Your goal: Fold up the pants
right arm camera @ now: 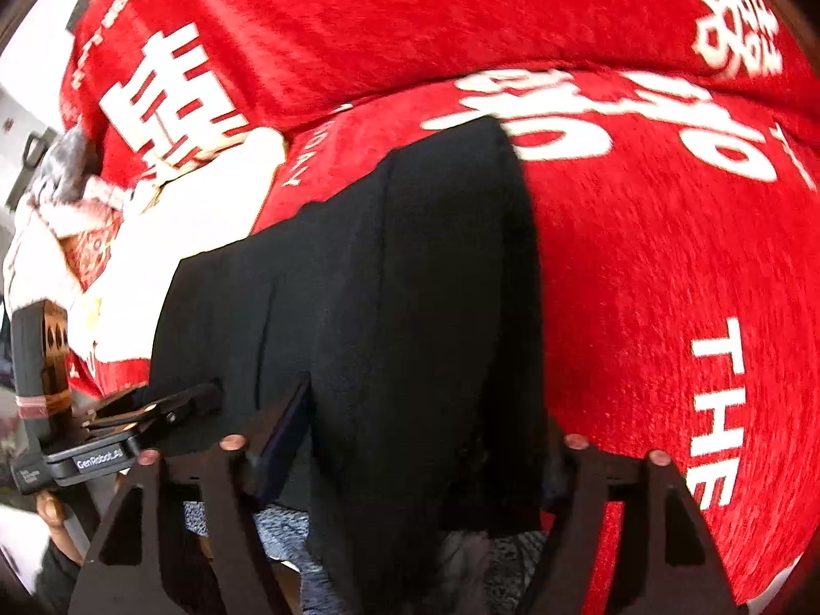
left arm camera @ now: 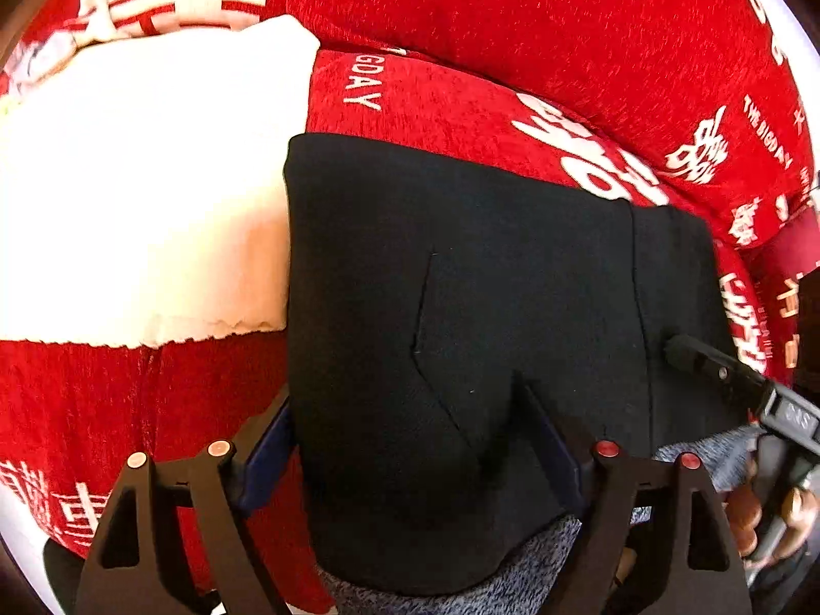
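Black pants lie folded on a red printed cover, both hand-held grippers spread wide over their near edge.

In the left wrist view the pants [left arm camera: 461, 307] fill the centre of the frame as a flat dark block on the red cover [left arm camera: 512, 25], with a white cloth [left arm camera: 143, 195] just beside them at the left. The left hand-held gripper [left arm camera: 405, 441] has its jaws apart, the folded edge between them but not pinched. In the right wrist view the right hand-held gripper [right arm camera: 425, 441] also stands apart around the pants' edge, not pressing on it. A grey knit sleeve [left arm camera: 538, 564] shows at the bottom of the frame.
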{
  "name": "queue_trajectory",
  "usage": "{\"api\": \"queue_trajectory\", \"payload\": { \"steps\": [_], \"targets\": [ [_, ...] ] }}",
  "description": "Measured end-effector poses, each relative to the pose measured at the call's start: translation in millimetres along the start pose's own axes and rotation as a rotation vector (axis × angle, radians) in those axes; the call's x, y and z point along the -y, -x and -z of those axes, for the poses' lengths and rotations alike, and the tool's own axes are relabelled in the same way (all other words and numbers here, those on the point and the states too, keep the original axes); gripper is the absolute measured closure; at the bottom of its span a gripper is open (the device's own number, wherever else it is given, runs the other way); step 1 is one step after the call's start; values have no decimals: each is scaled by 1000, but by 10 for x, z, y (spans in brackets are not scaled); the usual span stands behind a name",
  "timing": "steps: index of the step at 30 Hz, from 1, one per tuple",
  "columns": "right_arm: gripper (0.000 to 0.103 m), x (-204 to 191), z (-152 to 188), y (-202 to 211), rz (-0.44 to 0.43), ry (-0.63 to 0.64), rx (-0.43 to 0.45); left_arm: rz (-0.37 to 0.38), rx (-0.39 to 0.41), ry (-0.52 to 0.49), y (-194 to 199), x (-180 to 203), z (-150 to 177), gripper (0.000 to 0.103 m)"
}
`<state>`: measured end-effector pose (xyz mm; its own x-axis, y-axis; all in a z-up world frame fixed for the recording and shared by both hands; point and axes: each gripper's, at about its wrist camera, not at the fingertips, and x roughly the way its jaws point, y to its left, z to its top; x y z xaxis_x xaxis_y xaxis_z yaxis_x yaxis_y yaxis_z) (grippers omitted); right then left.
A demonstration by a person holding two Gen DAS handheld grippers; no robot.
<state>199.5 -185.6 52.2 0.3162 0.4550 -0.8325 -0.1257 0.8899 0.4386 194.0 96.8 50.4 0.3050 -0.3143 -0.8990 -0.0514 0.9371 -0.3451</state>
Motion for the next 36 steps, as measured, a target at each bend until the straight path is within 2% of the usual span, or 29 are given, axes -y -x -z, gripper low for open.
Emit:
{"api": "queue_trajectory", "payload": {
  "steps": [3, 5, 7, 9, 12, 14, 17, 19, 21, 23, 25, 27, 28, 29, 31, 33, 36],
  "targets": [
    [24, 111, 7, 221, 22, -46, 49, -10, 24, 10, 189, -110, 64, 19],
    [23, 91, 79, 455, 78, -23, 116, -36, 54, 7, 343, -134, 133, 19],
    [23, -76, 223, 670, 109, 78, 183, -56, 106, -5, 537, -106, 224, 19],
    [22, -331, 413, 777, 109, 208, 204, -33, 144, -31, 696, -7, 324, 19],
    [22, -634, 725, 748, 62, 375, 181, 50, 162, -82, 765, 202, 480, 19],
    [22, -710, 858, 606, 51, 429, 145, 61, 157, -127, 688, 327, 568, 19],
    [22, -605, 907, 357, 68, 394, 95, 33, 85, -146, 366, 395, 607, 19],
    [22, -484, 883, 243, 62, 343, 67, -20, 54, -152, 177, 372, 649, 19],
    [22, -427, 881, 225, 31, 319, 69, -39, 54, -162, 143, 349, 676, 19],
    [22, -445, 882, 257, 38, 331, 62, -42, 52, -162, 204, 373, 665, 19],
    [22, -481, 851, 352, 44, 340, 74, -19, 65, -150, 319, 393, 592, 19],
    [22, -517, 763, 529, 57, 355, 130, -20, 120, -155, 512, 392, 485, 19],
    [21, -524, 678, 578, 65, 363, 148, -41, 149, -160, 576, 397, 382, 14],
    [21, -539, 612, 598, 75, 369, 157, -60, 171, -157, 617, 397, 260, 2],
    [20, -585, 384, 599, 109, 373, 174, -116, 208, -141, 634, 395, 42, 0],
    [18, -641, 187, 542, 115, 377, 177, -165, 194, -118, 573, 386, -138, 0],
    [17, -703, -97, 347, 121, 373, 144, -184, 104, -33, 323, 292, -431, 0]
  ]
}}
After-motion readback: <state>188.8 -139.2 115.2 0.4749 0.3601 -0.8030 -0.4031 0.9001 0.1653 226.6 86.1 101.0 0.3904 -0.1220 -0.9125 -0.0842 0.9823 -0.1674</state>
